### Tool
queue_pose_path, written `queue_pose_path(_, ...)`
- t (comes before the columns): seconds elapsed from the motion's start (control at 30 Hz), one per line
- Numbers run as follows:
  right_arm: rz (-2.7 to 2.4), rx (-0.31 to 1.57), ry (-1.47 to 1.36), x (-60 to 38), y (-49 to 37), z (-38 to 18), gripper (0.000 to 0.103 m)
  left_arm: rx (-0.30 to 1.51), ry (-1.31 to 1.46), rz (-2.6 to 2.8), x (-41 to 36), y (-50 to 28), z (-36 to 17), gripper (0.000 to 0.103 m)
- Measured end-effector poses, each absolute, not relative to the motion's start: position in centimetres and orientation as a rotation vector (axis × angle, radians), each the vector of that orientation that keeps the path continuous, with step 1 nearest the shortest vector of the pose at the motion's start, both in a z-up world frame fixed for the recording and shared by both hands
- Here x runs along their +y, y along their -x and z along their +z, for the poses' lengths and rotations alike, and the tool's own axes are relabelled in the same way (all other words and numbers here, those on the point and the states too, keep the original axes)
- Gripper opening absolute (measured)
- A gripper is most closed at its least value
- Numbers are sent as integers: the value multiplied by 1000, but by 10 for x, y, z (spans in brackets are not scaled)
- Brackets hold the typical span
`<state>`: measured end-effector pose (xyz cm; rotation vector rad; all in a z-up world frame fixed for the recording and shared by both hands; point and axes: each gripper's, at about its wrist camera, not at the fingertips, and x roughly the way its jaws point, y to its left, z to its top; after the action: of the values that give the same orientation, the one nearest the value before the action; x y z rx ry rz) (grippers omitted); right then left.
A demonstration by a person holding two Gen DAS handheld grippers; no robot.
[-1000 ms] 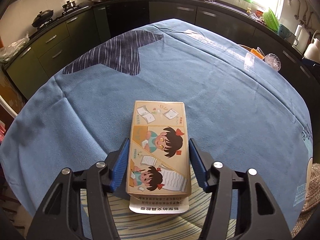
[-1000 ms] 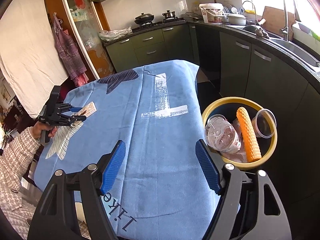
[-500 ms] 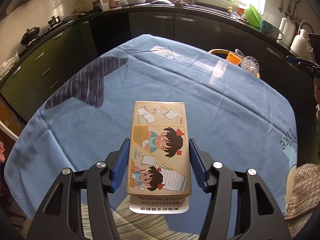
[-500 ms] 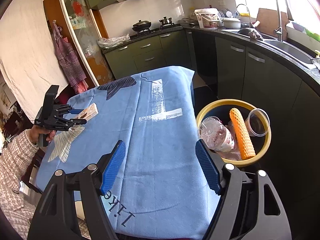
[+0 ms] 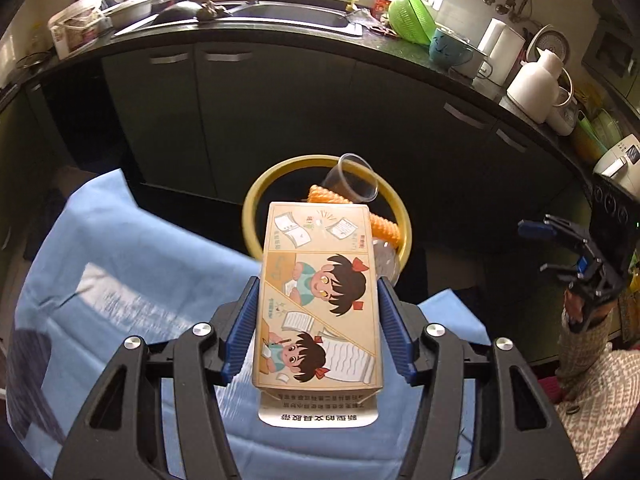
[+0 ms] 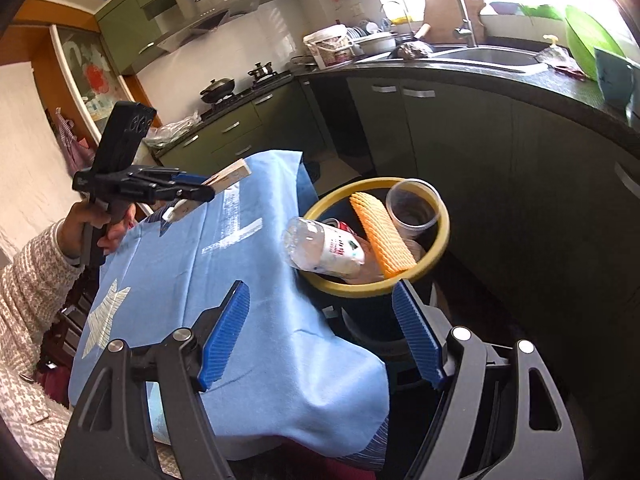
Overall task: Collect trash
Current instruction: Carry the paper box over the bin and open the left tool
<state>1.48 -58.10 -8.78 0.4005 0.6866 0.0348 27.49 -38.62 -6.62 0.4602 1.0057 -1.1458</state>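
My left gripper (image 5: 318, 324) is shut on a tan cartoon-printed cardboard box (image 5: 318, 292) and holds it in the air above the blue tablecloth, pointing at the yellow-rimmed trash bin (image 5: 256, 200). In the right wrist view the left gripper (image 6: 192, 192) and the box (image 6: 228, 178) hang over the table's far side. The bin (image 6: 442, 236) holds a plastic bottle (image 6: 324, 248), an orange foam sleeve (image 6: 380, 236) and a clear cup (image 6: 412, 212). My right gripper (image 6: 320, 332) is open and empty, low beside the bin.
The blue tablecloth (image 6: 240, 280) covers the table next to the bin. Dark cabinets (image 5: 280, 112) and a worktop with a sink (image 5: 296, 16), a green colander (image 5: 416, 16) and kettles stand behind the bin. The right gripper (image 5: 576, 256) shows at the right.
My left gripper has carried the box across the table toward the bin, which now lies just ahead of it. My right gripper has dropped lower and closer to the bin, still open.
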Motion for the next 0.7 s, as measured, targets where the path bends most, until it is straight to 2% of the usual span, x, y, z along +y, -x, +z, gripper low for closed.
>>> queue_pose_path(0.2,-16,685,-469,-616,9,-106,74,1073,-537,-1123,-478,-303,-104,55)
queue_pose_path(0.4,-40,686,-521,-636,24,-121,74,1138,-555,-1076,-523,-321,-145,56)
queue_pose_path(0.43,-39,688,-526,-638,24,-123,74,1144,-552,-1070,-525,-323,-149,59)
queue_pose_path(0.47,-37,688,-531,-638,25,-124,74,1148,-548,-1059,-528,-325,-152,69)
queue_pose_path(0.5,-34,689,-533,-638,24,-125,74,1147,-544,-1046,-529,-326,-154,71)
queue_pose_path(0.6,-24,686,-534,-635,26,-125,74,1142,-520,-1027,-524,-327,-149,74)
queue_pose_path(0.7,-14,683,-523,-628,27,-122,75,1080,-488,-1029,-501,-317,-121,75)
